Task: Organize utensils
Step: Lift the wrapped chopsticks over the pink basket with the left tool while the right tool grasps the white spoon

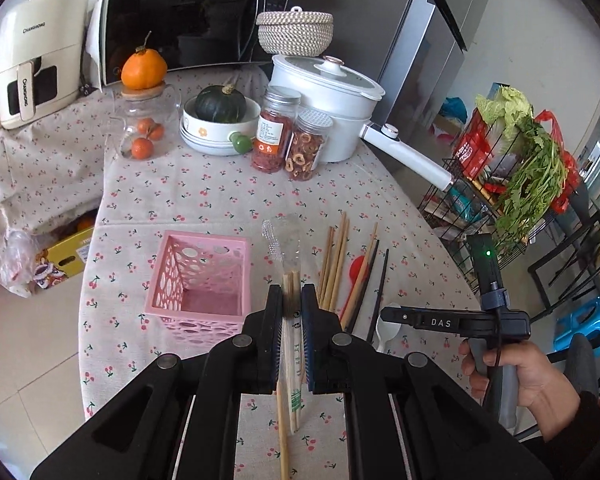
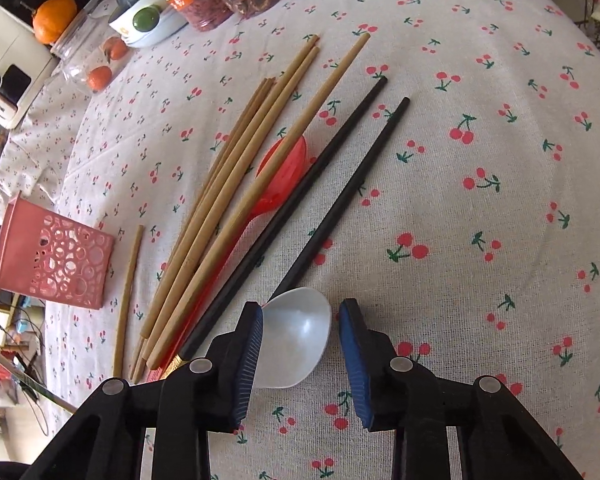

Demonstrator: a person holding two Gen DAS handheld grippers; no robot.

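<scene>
Left gripper [image 1: 291, 308] is clamped on a wrapped pair of chopsticks [image 1: 292, 360], just right of the pink basket [image 1: 204, 276]. Right gripper [image 2: 300, 344] hangs wide open over the white spoon [image 2: 296, 336], gripping nothing. Loose chopsticks [image 2: 236, 184] and a red spoon [image 2: 280, 176] lie beside it. That slippery wrapper could slide, or the long pair could tip the light basket.

Bare worktop [image 2: 480, 208] lies open from twelve to four o'clock of the right hand-held gripper [image 2: 298, 354]. Toward ten o'clock, wooden chopsticks [image 2: 236, 184], black chopsticks [image 2: 340, 184] and the pink basket [image 2: 56, 260] crowd the way.
</scene>
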